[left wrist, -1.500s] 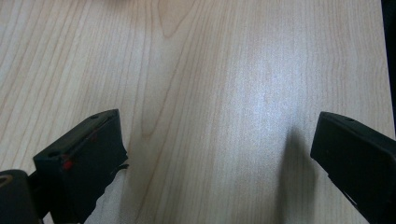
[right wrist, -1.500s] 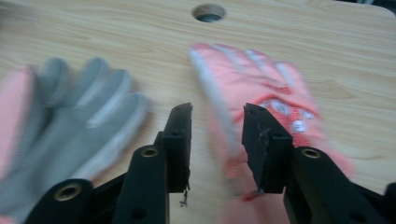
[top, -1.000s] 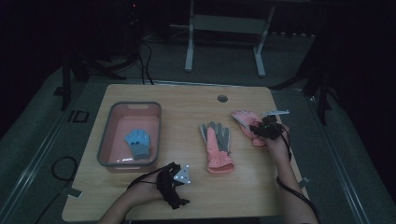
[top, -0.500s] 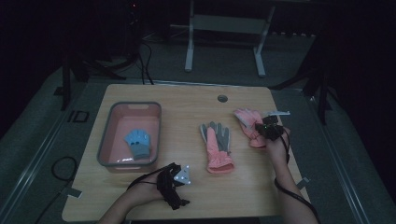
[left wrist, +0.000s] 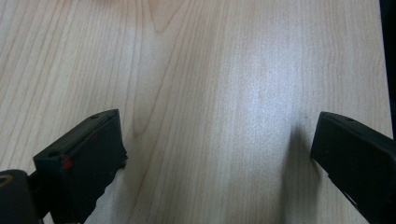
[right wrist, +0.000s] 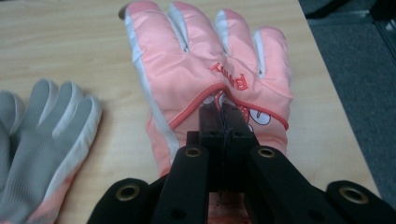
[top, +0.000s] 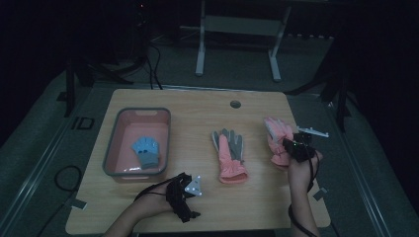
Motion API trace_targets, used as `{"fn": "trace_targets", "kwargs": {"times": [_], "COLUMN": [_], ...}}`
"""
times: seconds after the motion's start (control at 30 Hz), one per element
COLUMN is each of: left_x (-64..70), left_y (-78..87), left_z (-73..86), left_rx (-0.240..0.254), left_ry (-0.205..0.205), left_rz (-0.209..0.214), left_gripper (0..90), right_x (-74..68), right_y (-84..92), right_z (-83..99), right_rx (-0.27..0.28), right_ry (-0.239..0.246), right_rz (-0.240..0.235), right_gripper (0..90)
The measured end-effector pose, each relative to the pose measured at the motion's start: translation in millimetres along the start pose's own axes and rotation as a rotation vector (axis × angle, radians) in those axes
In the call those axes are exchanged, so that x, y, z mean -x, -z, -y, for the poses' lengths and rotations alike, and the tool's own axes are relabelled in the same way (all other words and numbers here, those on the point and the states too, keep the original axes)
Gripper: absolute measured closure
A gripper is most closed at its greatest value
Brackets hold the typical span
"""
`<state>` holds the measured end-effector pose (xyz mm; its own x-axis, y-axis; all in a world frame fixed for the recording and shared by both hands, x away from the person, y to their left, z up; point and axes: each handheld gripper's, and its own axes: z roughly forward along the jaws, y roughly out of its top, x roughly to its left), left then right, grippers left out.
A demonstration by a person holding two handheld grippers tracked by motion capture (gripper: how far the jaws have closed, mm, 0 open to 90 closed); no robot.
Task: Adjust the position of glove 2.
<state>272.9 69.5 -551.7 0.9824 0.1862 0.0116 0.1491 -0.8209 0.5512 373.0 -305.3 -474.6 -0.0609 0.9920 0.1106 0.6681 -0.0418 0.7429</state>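
Observation:
A pink padded glove [right wrist: 205,70] lies back up near the table's right edge, also seen in the high view [top: 274,136]. My right gripper [right wrist: 223,116] is shut on its fabric near the cuff, and in the high view it [top: 292,147] sits at the glove's near end. A second pink glove [top: 230,153] lies palm up with its grey palm showing at mid-table; its fingers [right wrist: 42,135] appear at the left of the right gripper view. My left gripper [top: 187,197] rests near the front edge, its jaws [left wrist: 219,140] wide open over bare wood.
A pink bin with a grey rim [top: 112,148] stands at the left of the wooden table [top: 197,108] and holds a small blue glove [top: 146,150]. A round hole [top: 235,104] is near the table's far edge. Dark floor and a metal stand lie beyond.
My right gripper has closed on the pink glove's cuff end and drawn back toward the person, pulling that glove with it. The left gripper has stayed put.

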Motion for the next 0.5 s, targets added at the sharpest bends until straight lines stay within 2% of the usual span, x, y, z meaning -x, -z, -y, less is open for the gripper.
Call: {"fn": "trace_targets", "kwargs": {"times": [0.13, 0.23, 0.4, 0.5], "left_x": [0.1, 0.3, 0.5, 0.8], "left_y": [0.2, 0.0, -0.1, -0.4], "left_z": [0.0, -0.4, -0.6, -0.2], "left_rx": [0.003, -0.002, -0.001, -0.002], "left_ry": [-0.004, -0.006, -0.009, -0.008], "left_rz": [-0.001, -0.002, -0.002, -0.003], "left_gripper": [2.9, 2.9, 2.9, 2.9], "right_x": [-4.4, -9.7, -11.6, -12.1], "right_y": [3.8, 4.7, -14.1, -17.7], "right_z": [12.0, 28.9, 46.4, 48.3], "right_rx": [-0.015, -0.025, -0.071, -0.072], "right_ry": [-0.001, -0.037, -0.052, -0.046], "right_rz": [0.010, 0.026, 0.050, 0.053], "right_gripper": [89.0, 89.0, 88.4, 86.8]}}
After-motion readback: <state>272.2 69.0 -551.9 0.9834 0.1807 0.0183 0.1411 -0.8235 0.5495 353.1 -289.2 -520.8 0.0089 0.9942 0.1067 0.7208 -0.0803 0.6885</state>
